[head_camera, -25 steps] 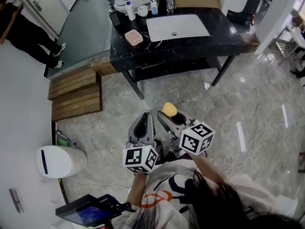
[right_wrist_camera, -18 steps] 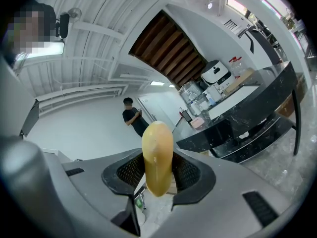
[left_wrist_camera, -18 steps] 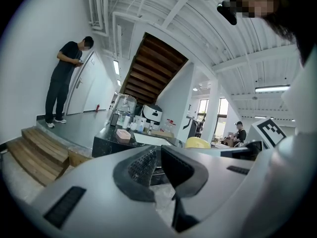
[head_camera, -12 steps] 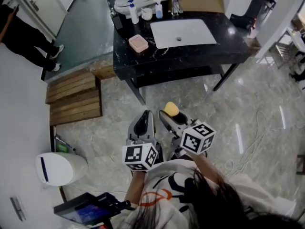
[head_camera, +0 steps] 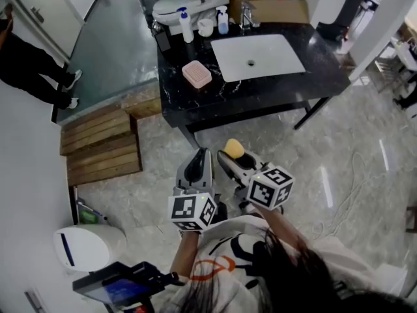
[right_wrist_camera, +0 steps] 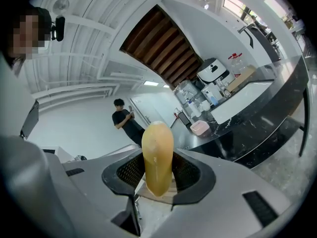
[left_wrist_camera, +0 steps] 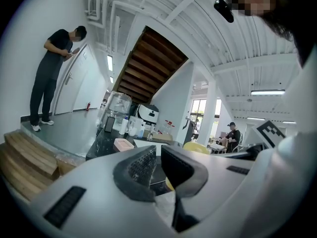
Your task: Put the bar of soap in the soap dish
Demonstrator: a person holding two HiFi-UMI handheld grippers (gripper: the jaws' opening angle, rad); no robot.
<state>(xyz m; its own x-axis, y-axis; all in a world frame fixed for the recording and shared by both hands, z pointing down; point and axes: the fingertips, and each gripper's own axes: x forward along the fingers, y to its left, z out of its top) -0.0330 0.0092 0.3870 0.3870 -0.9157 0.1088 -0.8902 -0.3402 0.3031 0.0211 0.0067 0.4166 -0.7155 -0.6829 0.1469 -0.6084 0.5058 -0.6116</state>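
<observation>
While I keep both grippers above the floor, short of the black table (head_camera: 273,90), the right gripper (right_wrist_camera: 157,180) is clamped on the yellow bar of soap (right_wrist_camera: 157,155), which stands on end between its jaws. I read the left gripper (left_wrist_camera: 156,165) as only narrowly parted, with nothing between its jaws. The pink soap dish (head_camera: 197,74) sits on the table left of the white sink (head_camera: 257,56), well apart from the soap.
</observation>
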